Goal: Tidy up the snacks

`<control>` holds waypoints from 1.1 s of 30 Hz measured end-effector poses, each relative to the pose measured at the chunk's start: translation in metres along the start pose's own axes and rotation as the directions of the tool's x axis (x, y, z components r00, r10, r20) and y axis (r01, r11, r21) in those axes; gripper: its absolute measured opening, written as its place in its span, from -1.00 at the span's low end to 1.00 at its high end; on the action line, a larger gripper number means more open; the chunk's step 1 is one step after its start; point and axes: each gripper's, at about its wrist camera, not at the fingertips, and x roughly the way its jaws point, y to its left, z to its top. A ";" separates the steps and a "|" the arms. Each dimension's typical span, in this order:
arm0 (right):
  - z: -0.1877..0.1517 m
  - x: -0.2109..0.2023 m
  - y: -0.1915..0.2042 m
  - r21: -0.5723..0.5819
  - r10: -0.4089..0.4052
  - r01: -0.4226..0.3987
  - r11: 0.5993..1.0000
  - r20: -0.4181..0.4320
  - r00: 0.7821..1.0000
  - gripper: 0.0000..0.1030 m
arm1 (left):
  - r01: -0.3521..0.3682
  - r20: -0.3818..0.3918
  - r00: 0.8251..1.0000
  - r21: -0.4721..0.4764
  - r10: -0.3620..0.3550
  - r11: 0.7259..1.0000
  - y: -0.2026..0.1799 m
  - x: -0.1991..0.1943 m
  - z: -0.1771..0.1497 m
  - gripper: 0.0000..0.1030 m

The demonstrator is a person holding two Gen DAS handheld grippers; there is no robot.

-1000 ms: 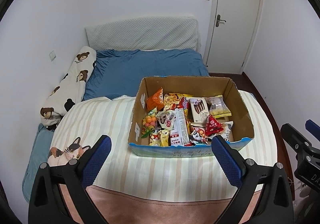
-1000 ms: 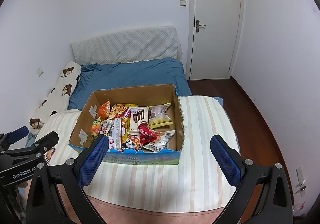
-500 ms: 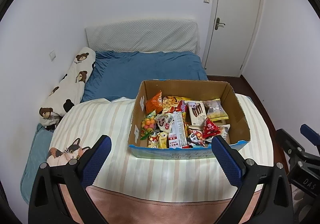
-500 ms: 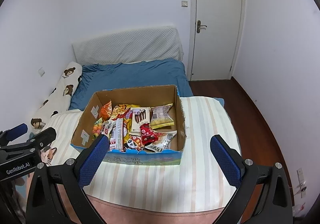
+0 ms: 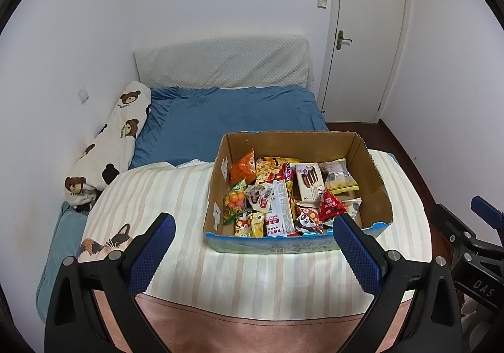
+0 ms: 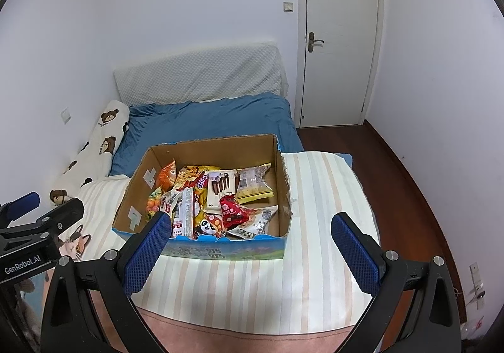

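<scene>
Both tools, left (image 5: pixel 253 246) and right (image 6: pixel 250 244), hung spread and empty over the bed's (image 5: pixel 176 195) near edge; overlapping snack packets (image 5: pixel 283 195) half hid one another inside the cardboard box (image 5: pixel 375 170).

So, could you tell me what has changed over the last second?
Both open grippers, the left gripper and right gripper, drew back slightly, so the cardboard box sits a little farther off. Nothing was gripped or released; the snacks lie as before.
</scene>
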 end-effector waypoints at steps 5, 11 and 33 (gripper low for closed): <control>0.000 -0.001 -0.001 -0.002 -0.001 0.001 1.000 0.003 1.000 1.00 | 0.003 0.000 1.000 0.006 -0.003 1.000 -0.002 0.000 -0.001 0.99; 0.000 -0.005 0.000 -0.006 -0.001 0.001 1.000 0.009 1.000 1.00 | 0.006 0.002 1.000 0.014 -0.006 1.000 -0.005 -0.001 -0.003 0.99; 0.002 -0.015 0.001 -0.003 0.011 -0.011 1.000 0.015 1.000 1.00 | 0.006 0.010 1.000 0.018 -0.006 1.000 -0.003 -0.005 -0.006 0.99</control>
